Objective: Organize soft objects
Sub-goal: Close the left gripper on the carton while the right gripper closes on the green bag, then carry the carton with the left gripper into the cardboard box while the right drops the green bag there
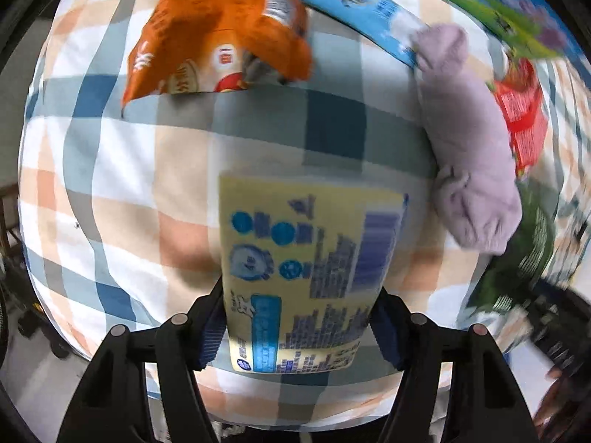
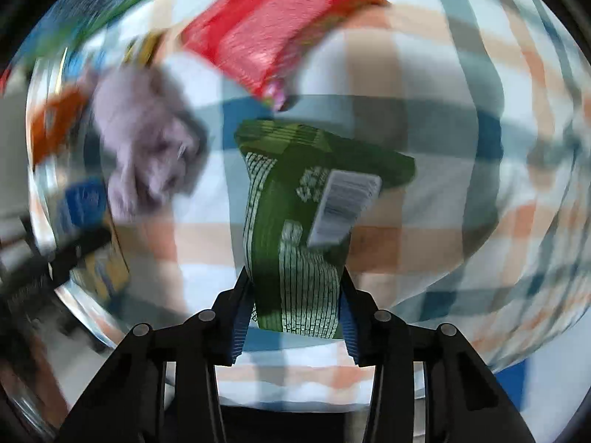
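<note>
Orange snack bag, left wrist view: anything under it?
A grey object pokes out under the orange snack bag at its lower right edge; the bag covers most of it, so I can't identify it. Below is the plaid cloth.

Plaid tablecloth (image 1: pixel 110 170) w/ orange, blue, white checks.

Your yellow packet (image 1: pixel 303 277) sits lower centre, printed side up, pinched at its near end. Green packet (image 2: pixel 306 229) centre of the right view, barcode label up. Orange bag (image 1: pixel 221 33) upper left, lilac plush (image 1: pixel 469 140) right, red packet (image 2: pixel 273 26) top.
</note>
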`<state>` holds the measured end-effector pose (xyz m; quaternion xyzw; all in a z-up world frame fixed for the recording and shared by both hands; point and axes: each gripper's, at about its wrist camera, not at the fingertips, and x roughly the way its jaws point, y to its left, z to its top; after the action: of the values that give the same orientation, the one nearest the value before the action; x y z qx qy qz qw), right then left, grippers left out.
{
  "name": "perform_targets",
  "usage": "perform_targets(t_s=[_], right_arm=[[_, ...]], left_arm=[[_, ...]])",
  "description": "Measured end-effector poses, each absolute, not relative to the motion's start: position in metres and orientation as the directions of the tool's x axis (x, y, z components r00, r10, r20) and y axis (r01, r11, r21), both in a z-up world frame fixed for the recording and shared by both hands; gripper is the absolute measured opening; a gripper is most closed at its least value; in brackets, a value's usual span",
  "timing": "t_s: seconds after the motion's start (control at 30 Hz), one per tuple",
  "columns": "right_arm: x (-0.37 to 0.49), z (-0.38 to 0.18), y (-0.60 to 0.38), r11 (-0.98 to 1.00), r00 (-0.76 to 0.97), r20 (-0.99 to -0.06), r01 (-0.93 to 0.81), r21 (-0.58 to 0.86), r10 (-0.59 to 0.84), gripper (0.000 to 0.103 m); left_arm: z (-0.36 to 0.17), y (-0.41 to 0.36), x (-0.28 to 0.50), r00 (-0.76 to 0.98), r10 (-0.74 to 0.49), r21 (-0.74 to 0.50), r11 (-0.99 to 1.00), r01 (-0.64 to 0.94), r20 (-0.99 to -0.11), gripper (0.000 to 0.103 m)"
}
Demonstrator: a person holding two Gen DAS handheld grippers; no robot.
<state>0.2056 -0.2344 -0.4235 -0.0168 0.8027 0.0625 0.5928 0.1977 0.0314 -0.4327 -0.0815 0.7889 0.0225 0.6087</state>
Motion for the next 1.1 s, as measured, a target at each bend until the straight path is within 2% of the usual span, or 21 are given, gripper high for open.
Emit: perform_targets(t_s=[0.07,0.1,0.23,0.27,0.3,0.47,0.7,0.8,0.83,0.93,1.1], right_arm=[[0.209,-0.416,-0.251,0.995,-0.268,-0.961,-0.048,0.090,0.074,0.050],[0.212,-0.417,-0.261,0.993,-0.271,-0.956,0.004,0.116,0.113,0.052],[0.222,-0.426,-0.297,0.987,-0.291,-0.944,0.079,0.137,0.154,0.052],[0.223,-0.427,-0.305,0.986,-0.291,-0.943,0.093,0.140,0.161,0.050],[0.225,-0.426,-0.307,0.987,-0.289,-0.945,0.093,0.133,0.154,0.044],[0.221,-0.398,-0.336,0.987,-0.248,-0.956,0.049,0.151,0.158,0.040],[0.221,-0.319,-0.363,0.976,-0.148,-0.966,-0.021,0.216,0.211,0.039],[0.222,-0.276,-0.373,0.967,-0.098,-0.965,-0.048,0.250,0.244,0.039],[0.218,-0.267,-0.333,0.965,-0.081,-0.965,-0.055,0.255,0.250,0.039],[0.203,-0.237,-0.300,0.957,-0.029,-0.960,-0.080,0.279,0.278,0.039],[0.228,-0.179,-0.301,0.937,0.028,-0.941,-0.108,0.332,0.336,0.039]], left_arm=[[-0.432,0.026,0.193,-0.223,-0.092,-0.059,0.987,-0.149,-0.971,0.065],[-0.433,0.027,0.191,-0.211,-0.089,-0.057,0.986,-0.154,-0.973,0.062],[-0.411,0.011,0.176,-0.179,-0.064,-0.033,0.986,-0.166,-0.982,0.061],[-0.397,0.013,0.184,-0.164,-0.050,-0.023,0.986,-0.165,-0.985,0.061],[-0.390,0.012,0.181,-0.142,-0.037,-0.013,0.986,-0.167,-0.989,0.060],[-0.338,-0.002,0.165,-0.047,-0.005,0.003,0.986,-0.166,-0.999,0.060],[-0.266,-0.038,0.143,0.069,-0.043,-0.052,0.990,-0.133,-0.997,0.060],[-0.230,-0.035,0.163,0.100,-0.072,-0.084,0.989,-0.123,-0.992,0.060],[-0.225,-0.034,0.174,0.110,-0.082,-0.096,0.988,-0.121,-0.990,0.060],[-0.213,-0.033,0.196,0.142,-0.123,-0.140,0.983,-0.116,-0.982,0.060],[-0.197,-0.026,0.248,0.179,-0.169,-0.187,0.978,-0.089,-0.969,0.060]])
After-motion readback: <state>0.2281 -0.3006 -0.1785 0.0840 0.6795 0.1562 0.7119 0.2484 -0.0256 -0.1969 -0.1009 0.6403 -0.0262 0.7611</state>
